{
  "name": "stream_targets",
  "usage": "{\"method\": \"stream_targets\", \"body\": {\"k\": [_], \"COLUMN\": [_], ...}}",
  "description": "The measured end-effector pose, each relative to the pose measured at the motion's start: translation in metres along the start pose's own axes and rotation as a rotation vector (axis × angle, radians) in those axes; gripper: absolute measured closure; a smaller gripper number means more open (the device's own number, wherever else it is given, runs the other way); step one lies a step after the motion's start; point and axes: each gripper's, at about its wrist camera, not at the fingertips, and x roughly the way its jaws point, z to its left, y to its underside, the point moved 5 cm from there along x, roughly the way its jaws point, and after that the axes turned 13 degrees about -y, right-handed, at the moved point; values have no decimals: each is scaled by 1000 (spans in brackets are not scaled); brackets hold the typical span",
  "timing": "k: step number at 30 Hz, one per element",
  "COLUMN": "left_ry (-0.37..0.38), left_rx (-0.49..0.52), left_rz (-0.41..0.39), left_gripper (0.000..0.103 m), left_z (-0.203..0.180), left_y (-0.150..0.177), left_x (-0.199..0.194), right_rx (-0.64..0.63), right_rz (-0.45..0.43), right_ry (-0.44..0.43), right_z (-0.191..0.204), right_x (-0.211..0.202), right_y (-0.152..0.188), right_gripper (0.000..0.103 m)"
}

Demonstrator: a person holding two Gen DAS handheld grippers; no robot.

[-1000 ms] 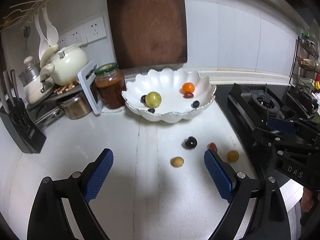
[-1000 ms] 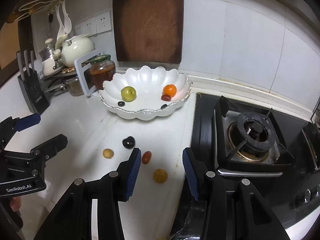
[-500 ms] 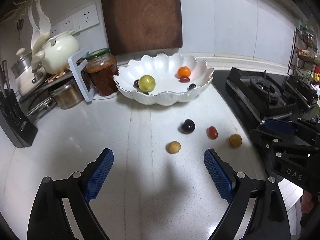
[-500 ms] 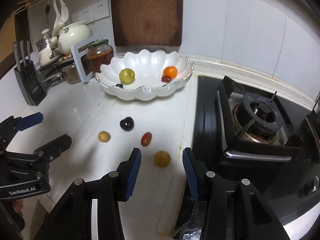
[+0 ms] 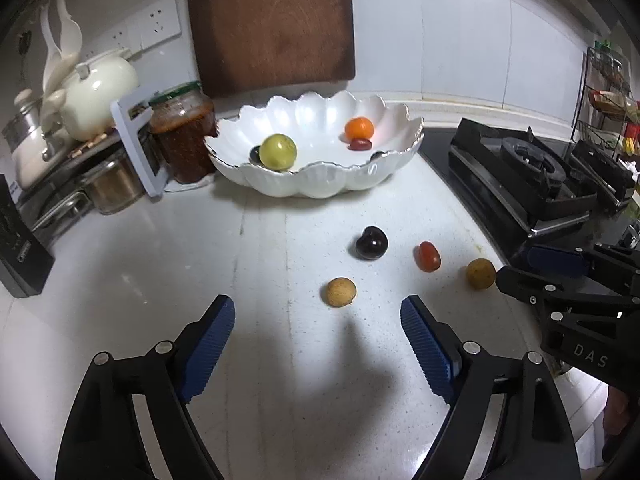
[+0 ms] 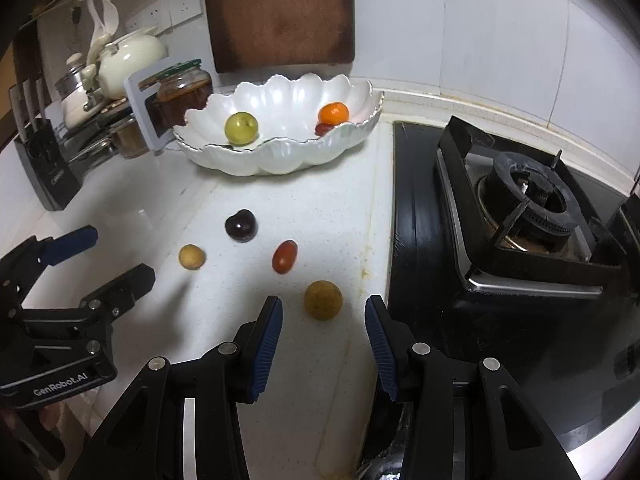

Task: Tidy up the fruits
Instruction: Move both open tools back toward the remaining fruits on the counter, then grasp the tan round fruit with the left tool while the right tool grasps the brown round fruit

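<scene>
Both grippers lining up on loose fruit on bench [image 5: 160, 264], bowl [image 5: 320, 184] behind.
- Left gripper [image 5: 318, 334]: released, jaws just narrowing, empty; small tan fruit [image 5: 340, 292] just ahead.
- Right gripper [image 6: 323, 330]: released, empty; bigger tan fruit [image 6: 322, 300] just ahead.
- Risk: round fruit rolling off pad toward stove [image 6: 520, 220]; grippers crowding each other.

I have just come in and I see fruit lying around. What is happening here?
A person is tidying fruit with a gripper in each hand. Some fruit already lies in the white bowl; four pieces are on the counter. The right gripper is open, just short of a brown fruit. The left gripper, whose jaws have just been closing, is open near a smaller tan fruit. Neither holds anything.
</scene>
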Motion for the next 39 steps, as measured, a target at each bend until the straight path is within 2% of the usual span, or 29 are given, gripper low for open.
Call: {"method": "stream_targets", "body": {"k": [6,21,27,29,31,34,39], "left_ry": [25,56,70,79,88,94,111], "left_rx": [3,-12,-15,-19,-22,-19,-21], "left_rz": [20,64,87,96,103,107,118], "left_gripper": [23,38,49,54,56,65,74], "left_z": [-7,-19,-22,-22,-23,-24,-25], "left_y": [0,-3,-4,-3,-3,-2,0], "left_x": [16,47,55,57,58,59,59], "right_rx": [31,56,46,47,47,40,31], "right_rz": [28,60,63,65,69,75,72], "right_ry": [-11,-32,-27,-28,-29,-23,-23], "right_z": [-6,-8,-8,-8,-9,-9,-9], "right_x": [13,36,39,41,42,44,44], "right_y": [1,3,2,2,2,3,4], "right_gripper": [59,59,60,62,68,73,76]}}
